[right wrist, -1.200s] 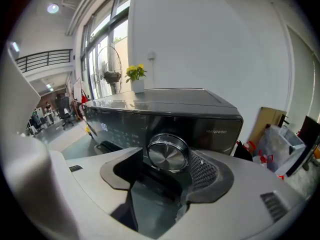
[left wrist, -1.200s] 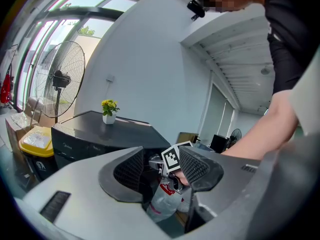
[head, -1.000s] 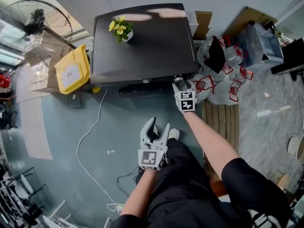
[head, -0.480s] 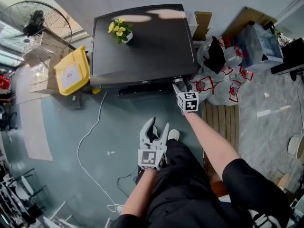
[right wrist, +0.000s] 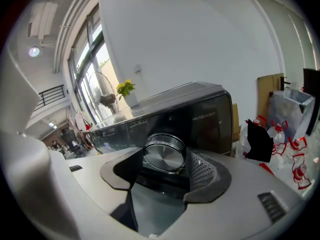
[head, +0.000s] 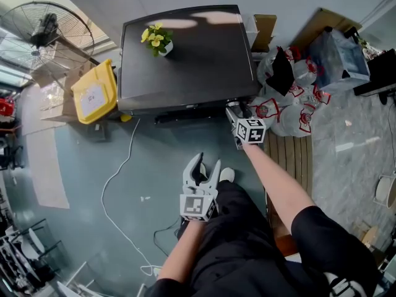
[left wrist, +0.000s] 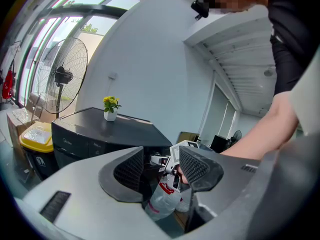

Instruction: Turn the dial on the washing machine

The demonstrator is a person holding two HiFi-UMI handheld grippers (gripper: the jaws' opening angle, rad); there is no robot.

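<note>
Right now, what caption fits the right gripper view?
Right gripper clamped on the washing machine's silver dial.

We see the washing machine (head: 185, 54), dark and glossy with a flat top, at 12 o'clock. Its round, brushed-silver dial (right wrist: 164, 156) juts from the front panel at the machine's 5 o'clock corner.

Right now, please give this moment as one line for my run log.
right gripper: fingers shut on dial of washing machine | left gripper: open, empty, held low | task: dial grasped
</note>
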